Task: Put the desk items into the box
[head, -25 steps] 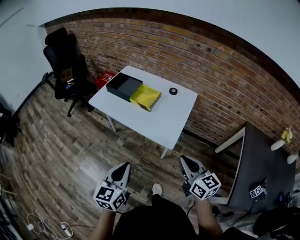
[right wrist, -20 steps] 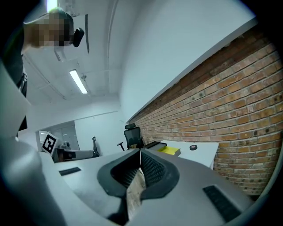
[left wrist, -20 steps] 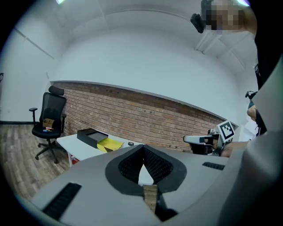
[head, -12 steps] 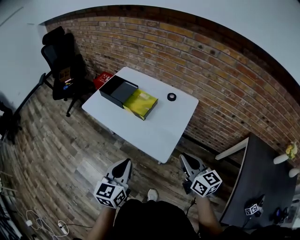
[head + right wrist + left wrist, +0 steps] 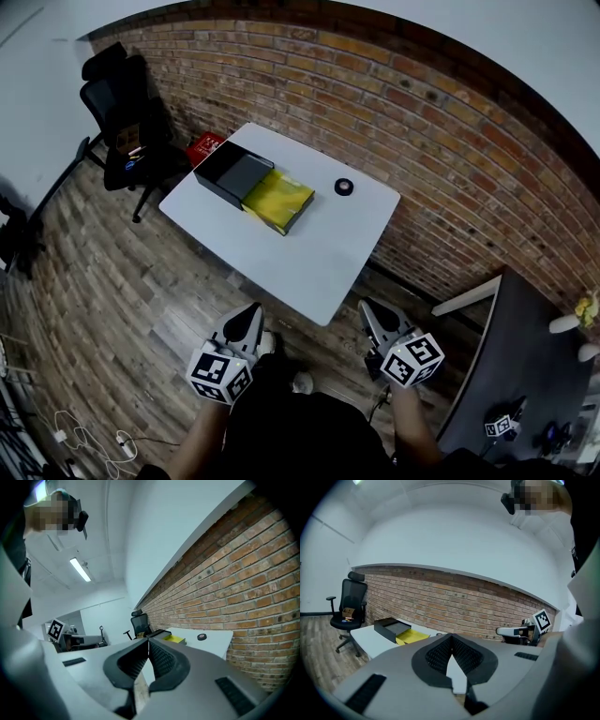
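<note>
Approach step, judged; nothing grasped. Left gripper [image 5: 252, 310] and right gripper [image 5: 368, 307] had jaws together, empty. Box [image 5: 230, 173], yellow pad [image 5: 277, 199] and tape roll [image 5: 344, 187] sat on the desk [image 5: 309, 253], well ahead of both. Next: close in, open jaws over one item.

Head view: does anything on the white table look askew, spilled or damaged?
Nothing stands out. The open black box sits near the far-left corner of the white table, with a flat yellow item against its side. A small black tape roll lies flat, apart from both. No spill or damage shows.
</note>
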Available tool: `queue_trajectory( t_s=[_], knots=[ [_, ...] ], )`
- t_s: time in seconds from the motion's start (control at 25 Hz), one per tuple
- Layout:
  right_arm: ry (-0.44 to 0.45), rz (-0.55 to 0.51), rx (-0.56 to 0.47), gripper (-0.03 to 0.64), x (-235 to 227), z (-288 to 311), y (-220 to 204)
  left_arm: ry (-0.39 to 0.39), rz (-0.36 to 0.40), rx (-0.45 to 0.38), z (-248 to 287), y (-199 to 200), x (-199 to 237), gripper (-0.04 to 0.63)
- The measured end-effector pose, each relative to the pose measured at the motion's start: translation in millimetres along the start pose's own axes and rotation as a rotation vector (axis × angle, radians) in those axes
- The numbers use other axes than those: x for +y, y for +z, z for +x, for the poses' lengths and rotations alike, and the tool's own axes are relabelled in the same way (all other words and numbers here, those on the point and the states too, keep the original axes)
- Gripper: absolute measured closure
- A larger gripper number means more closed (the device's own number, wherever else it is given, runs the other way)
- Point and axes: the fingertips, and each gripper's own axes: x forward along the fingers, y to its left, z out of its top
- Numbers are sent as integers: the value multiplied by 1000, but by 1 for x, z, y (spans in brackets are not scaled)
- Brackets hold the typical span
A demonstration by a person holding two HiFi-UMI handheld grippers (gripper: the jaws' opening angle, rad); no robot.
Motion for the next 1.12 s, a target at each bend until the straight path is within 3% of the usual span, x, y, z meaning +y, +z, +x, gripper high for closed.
queue_trajectory(
  t_s=[0.36,1.12],
  knots=[
    [-41,-14,1,595,-19,22,0,-36,10,7,43,7,19,584],
    [-251,49,5,597,-82,161,21,-306,46,116,186,49,122,584]
  ],
)
